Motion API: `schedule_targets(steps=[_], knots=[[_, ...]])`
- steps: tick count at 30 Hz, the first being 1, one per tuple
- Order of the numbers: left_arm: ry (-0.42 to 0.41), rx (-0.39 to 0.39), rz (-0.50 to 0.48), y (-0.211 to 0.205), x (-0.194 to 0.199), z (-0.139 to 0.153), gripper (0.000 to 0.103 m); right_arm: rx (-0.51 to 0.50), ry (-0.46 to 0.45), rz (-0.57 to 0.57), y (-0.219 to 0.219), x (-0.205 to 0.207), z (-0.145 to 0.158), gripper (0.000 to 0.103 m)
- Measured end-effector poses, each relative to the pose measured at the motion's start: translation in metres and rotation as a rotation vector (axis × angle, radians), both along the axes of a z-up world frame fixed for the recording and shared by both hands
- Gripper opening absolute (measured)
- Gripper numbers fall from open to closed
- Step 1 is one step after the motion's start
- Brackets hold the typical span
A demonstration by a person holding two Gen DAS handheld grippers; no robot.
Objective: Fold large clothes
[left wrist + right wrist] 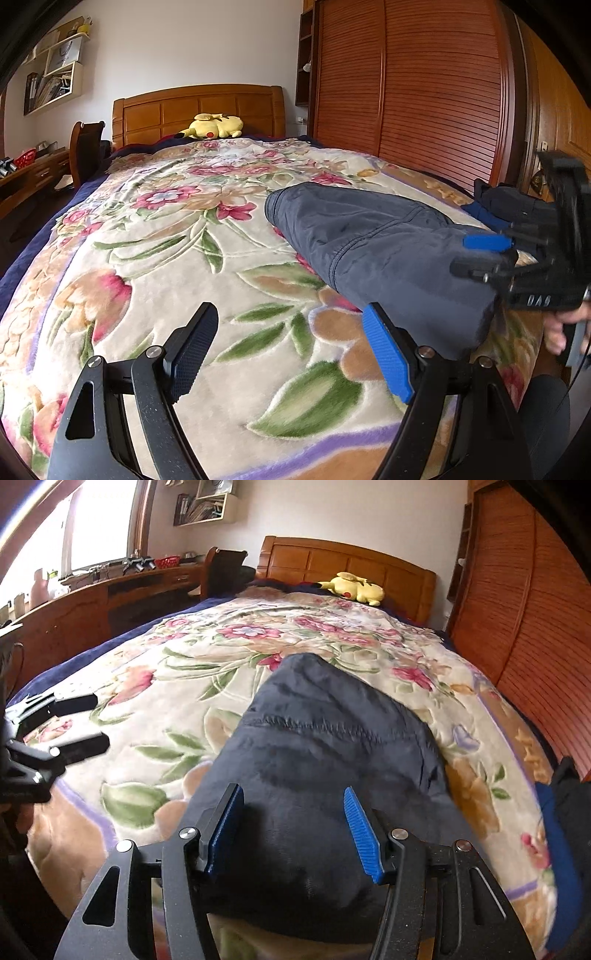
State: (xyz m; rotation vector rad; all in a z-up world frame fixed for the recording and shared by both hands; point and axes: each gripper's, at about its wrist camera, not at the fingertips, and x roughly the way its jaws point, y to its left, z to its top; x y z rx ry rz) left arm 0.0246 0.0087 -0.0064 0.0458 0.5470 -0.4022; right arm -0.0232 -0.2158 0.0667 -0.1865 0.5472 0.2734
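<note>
This is a bedroom in a home. A bed with a floral blanket [159,258] fills the middle, and everything else stands around it: a carved wooden headboard [199,110] at its far end with a yellow plush toy [216,126] lying just before it, a slatted wooden wardrobe [413,88] along its right side, a wooden desk [122,587] and chair [221,572] under a bright window to its left, and wall shelves [55,70] with books above the desk.

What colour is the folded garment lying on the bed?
Dark navy blue; the folded garment shows best in the right wrist view.
</note>
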Motion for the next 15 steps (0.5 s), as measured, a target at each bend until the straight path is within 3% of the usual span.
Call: schedule_targets(steps=[5,11,15], knots=[[0.004,0.002,0.008,0.001,0.001,-0.001,0.081,-0.03,0.011,-0.014,-0.003,-0.003,-0.036,0.057],[0.01,0.015,0.012,-0.003,0.002,-0.004,0.081,-0.019,0.004,-0.012,-0.007,0.008,-0.035,0.057],[0.002,0.015,0.01,-0.004,0.001,-0.004,0.081,0.047,0.016,-0.008,-0.018,0.005,-0.02,0.059]])
